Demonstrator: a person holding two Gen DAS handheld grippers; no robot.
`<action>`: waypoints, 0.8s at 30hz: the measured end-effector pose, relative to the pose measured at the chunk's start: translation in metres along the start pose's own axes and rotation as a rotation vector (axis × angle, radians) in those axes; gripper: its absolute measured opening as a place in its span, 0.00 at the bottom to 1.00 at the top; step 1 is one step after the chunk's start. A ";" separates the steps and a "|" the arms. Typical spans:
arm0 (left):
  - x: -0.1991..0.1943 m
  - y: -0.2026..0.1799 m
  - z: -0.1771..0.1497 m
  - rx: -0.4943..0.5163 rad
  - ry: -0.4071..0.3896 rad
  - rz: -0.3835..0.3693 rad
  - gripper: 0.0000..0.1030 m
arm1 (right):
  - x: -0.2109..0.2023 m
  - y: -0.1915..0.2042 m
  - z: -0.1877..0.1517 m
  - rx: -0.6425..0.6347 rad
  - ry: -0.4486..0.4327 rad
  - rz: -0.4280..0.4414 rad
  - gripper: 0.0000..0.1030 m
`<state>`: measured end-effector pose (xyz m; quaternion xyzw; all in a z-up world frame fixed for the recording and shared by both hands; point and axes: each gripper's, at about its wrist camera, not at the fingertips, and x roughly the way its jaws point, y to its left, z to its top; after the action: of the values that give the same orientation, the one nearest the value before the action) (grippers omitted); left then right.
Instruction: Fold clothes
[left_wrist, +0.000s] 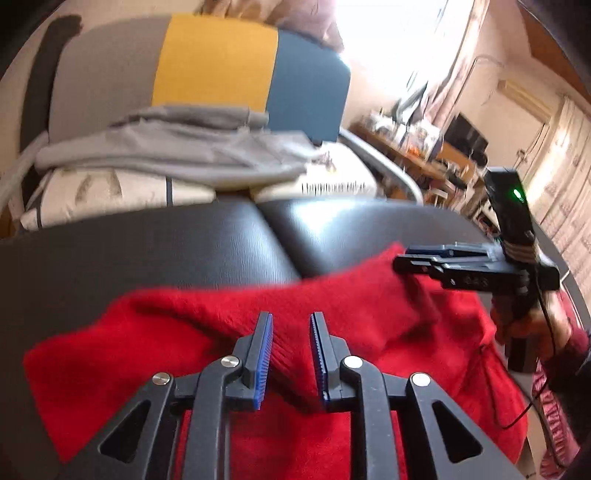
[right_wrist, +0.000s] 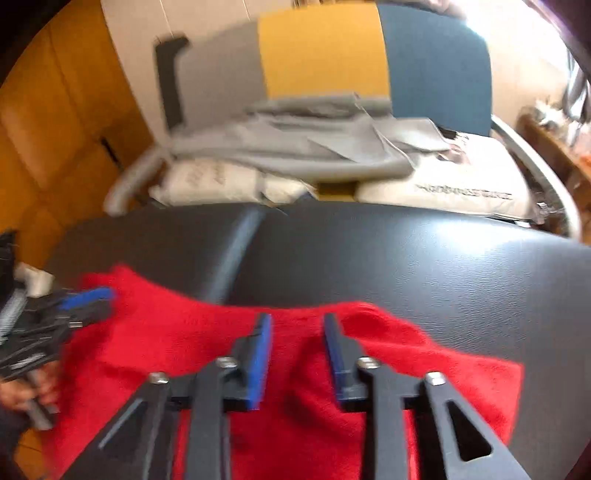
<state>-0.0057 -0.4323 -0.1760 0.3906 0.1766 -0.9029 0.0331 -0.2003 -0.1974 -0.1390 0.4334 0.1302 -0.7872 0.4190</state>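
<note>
On black padded table (left_wrist: 155, 251) | red sweater (left_wrist: 192, 332) under both my grippers | left gripper (left_wrist: 291, 321) spread, empty | right gripper (right_wrist: 297, 321) spread, empty | chair (left_wrist: 310, 88) at 12 o'clock holds grey garment (left_wrist: 166, 147)

This is a room in a home: a chair (left_wrist: 236, 62) with grey, yellow and blue back holds cushions (left_wrist: 110, 192), and a cluttered wooden desk (left_wrist: 417, 147) stands near a bright window (left_wrist: 399, 44).

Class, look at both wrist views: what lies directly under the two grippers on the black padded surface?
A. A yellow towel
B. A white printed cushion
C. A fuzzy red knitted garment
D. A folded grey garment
C: the fuzzy red knitted garment spreads across the black padded surface beneath the left gripper and right gripper, both with jaws apart.
</note>
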 end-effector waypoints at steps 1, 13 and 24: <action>0.003 0.000 -0.007 0.010 0.001 0.007 0.19 | 0.006 -0.001 -0.002 -0.010 0.016 -0.022 0.44; -0.006 -0.008 -0.010 -0.055 -0.054 0.112 0.22 | 0.010 -0.006 -0.012 0.018 0.033 -0.093 0.48; -0.118 -0.038 -0.067 -0.080 -0.129 0.142 0.26 | -0.124 0.002 -0.079 0.146 -0.061 0.104 0.86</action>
<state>0.1152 -0.3827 -0.1226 0.3417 0.1819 -0.9137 0.1237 -0.1198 -0.0860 -0.0867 0.4445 0.0370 -0.7848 0.4303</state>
